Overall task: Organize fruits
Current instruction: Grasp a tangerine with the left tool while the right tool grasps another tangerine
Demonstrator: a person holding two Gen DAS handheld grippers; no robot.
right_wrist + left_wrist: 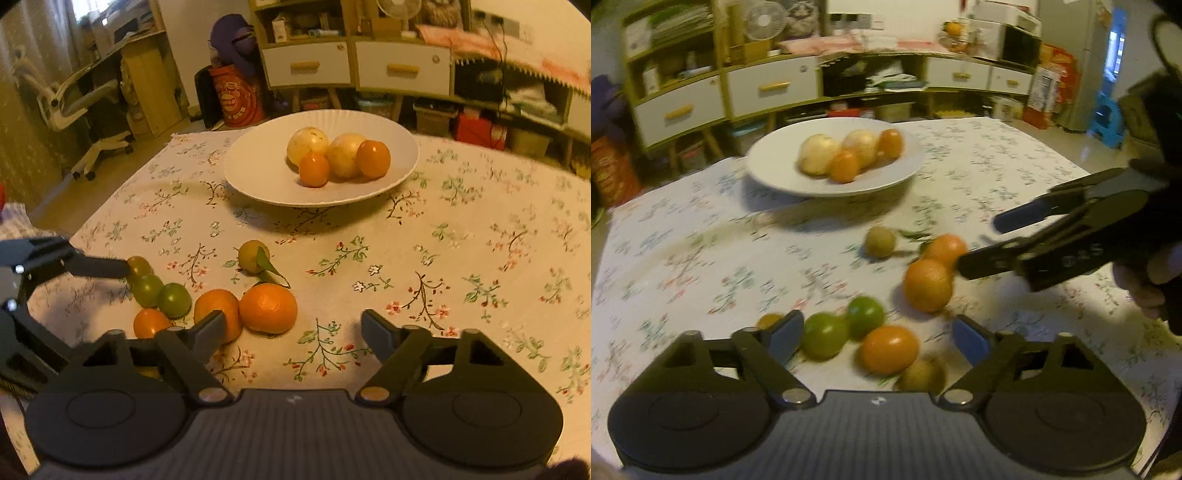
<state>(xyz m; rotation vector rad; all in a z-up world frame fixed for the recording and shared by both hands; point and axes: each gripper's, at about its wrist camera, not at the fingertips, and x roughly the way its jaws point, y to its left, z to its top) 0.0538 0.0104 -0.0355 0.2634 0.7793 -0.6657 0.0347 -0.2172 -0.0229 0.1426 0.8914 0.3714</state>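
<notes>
Both grippers hover with jaws released over loose fruit, the white plate (pixel 258 184) half filled.

The left gripper (pixel 875 338) hangs above two green fruits (pixel 846 326) and a small orange (pixel 888 349); nothing is pinched between its jaws. The right gripper (pixel 291 332) also holds nothing, its left finger just in front of a large orange (pixel 267 308) on the floral tabletop (pixel 480 258). Risks, as I judge them: the fruits lie bunched and touching, so jaws coming down on one could nudge its round neighbours into rolling, and the two grippers work close enough to knock each other. The plate already carries two pale yellow fruits (pixel 325 149) and two glossy oranges (pixel 373 158); a leafy yellowish fruit (pixel 253 256) sits apart.
</notes>
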